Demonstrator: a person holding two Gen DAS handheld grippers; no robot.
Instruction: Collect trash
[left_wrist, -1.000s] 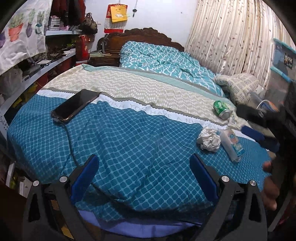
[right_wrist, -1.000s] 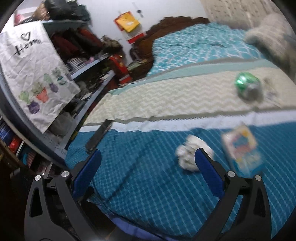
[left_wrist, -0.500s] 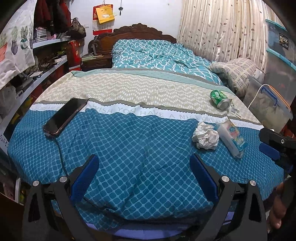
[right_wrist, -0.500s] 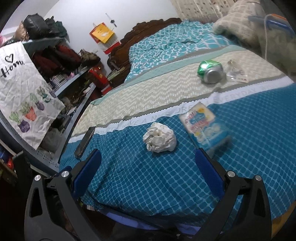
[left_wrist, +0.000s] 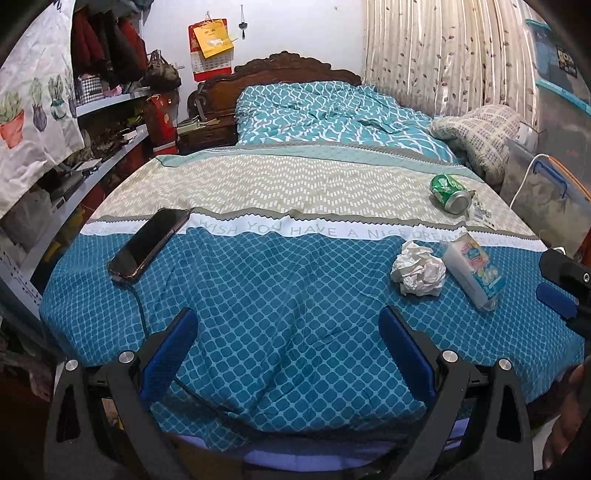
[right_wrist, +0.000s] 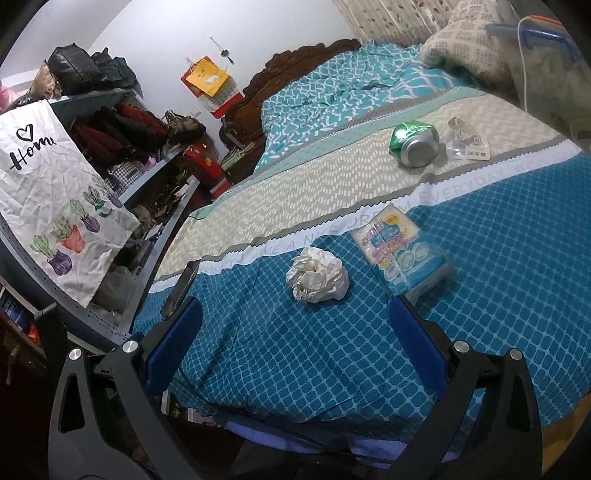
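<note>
A crumpled white paper ball lies on the blue bedspread. Beside it on the right lies a blue and white packet. Farther back on the beige band lie a crushed green can and a small clear wrapper. My left gripper is open and empty over the bed's near edge, left of the trash. My right gripper is open and empty, just short of the paper ball; one of its fingers shows at the right edge of the left wrist view.
A black phone on a cable lies at the bed's left. Cluttered shelves line the left wall. Clear storage bins and a folded blanket stand at the bed's right. The headboard is at the back.
The left gripper has swung so the bed sits centred in its view. The right gripper has moved in toward the paper ball and packet, which now appear closer and sharp. Both stay open.
</note>
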